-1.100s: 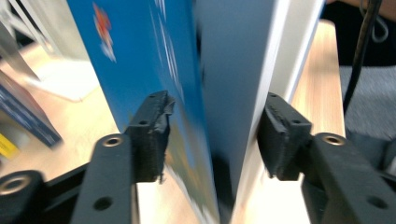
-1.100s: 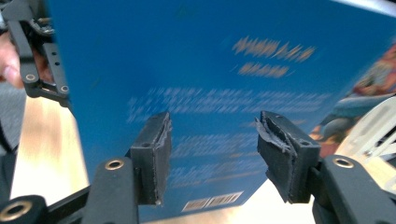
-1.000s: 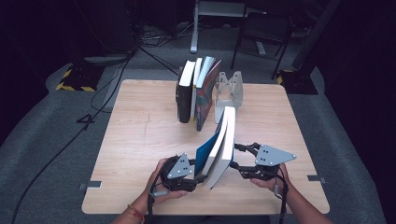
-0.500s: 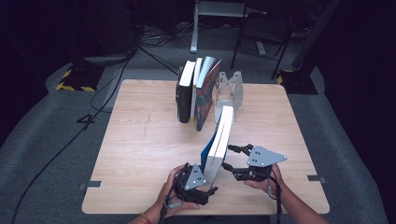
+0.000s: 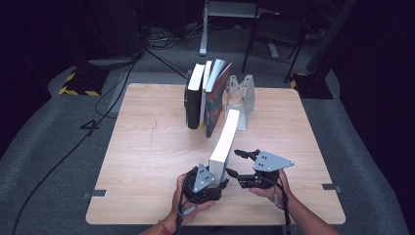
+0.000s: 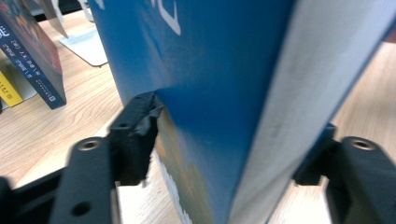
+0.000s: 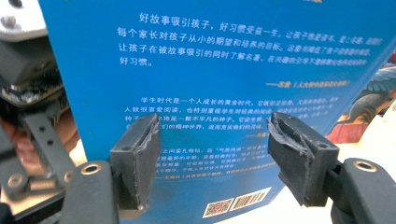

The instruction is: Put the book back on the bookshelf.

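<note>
Left gripper view: left gripper (image 6: 224, 154) jaws clamp blue book (image 6: 219, 70).

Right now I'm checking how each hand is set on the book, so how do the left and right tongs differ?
The left tongs straddle the blue book, one jaw on each cover, closed on it; the right tongs have nothing between their jaws, which stand open facing the back cover. The left tongs' jaws have just been closing; the right tongs' jaws have just been opening. Both sit near the book's near end, low over the table.
</note>
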Action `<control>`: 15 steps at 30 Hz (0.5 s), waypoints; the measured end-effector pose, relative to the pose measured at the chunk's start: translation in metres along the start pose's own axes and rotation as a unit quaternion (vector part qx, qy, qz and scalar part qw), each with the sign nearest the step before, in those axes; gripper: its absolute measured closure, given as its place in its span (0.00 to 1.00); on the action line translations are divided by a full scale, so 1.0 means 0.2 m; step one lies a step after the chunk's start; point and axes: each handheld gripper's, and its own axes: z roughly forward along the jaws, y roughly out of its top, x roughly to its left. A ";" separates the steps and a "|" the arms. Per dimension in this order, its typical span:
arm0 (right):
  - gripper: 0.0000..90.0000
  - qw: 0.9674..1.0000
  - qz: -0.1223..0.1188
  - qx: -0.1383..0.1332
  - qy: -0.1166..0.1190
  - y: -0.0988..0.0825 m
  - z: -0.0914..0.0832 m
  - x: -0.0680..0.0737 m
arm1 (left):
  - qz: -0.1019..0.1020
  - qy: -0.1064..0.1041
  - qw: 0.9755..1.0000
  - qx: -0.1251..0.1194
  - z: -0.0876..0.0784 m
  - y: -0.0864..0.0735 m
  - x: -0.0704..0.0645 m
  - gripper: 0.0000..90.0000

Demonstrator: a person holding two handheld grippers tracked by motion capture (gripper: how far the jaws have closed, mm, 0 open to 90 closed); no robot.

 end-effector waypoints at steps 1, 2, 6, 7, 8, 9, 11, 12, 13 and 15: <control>0.38 1.000 -0.002 0.003 -0.001 0.00 0.00 0.00 | 0.004 -0.002 1.000 0.002 -0.01 0.00 0.01 0.46; 0.37 1.000 -0.006 0.008 -0.004 -0.01 0.01 0.00 | 0.010 -0.002 1.000 0.005 -0.03 -0.01 0.03 0.51; 0.37 1.000 -0.009 0.016 -0.012 -0.03 0.00 -0.03 | 0.005 -0.022 1.000 0.010 -0.08 -0.02 0.13 0.66; 0.37 1.000 -0.007 0.017 -0.019 -0.04 -0.02 -0.06 | 0.020 -0.032 0.999 0.017 -0.10 -0.02 0.16 0.66; 0.37 1.000 -0.007 0.017 -0.019 -0.04 -0.02 -0.06 | 0.028 -0.039 0.999 0.021 -0.10 -0.02 0.17 0.66; 0.37 0.999 -0.008 0.018 -0.030 -0.06 -0.03 -0.08 | 0.034 -0.050 0.998 0.026 -0.12 -0.02 0.18 0.66; 0.36 0.999 -0.005 0.018 -0.031 -0.08 -0.05 -0.11 | 0.054 -0.085 0.994 0.037 -0.15 -0.02 0.24 0.66; 0.36 0.999 -0.005 0.018 -0.031 -0.08 -0.05 -0.11 | 0.054 -0.085 0.994 0.037 -0.15 -0.02 0.24 0.66; 0.36 0.999 0.000 0.020 -0.034 -0.10 -0.06 -0.14 | 0.071 -0.113 0.990 0.047 -0.18 -0.03 0.30 0.66; 0.36 0.999 0.004 0.017 -0.028 -0.10 -0.06 -0.16 | 0.067 -0.135 0.987 0.051 -0.20 -0.04 0.33 0.66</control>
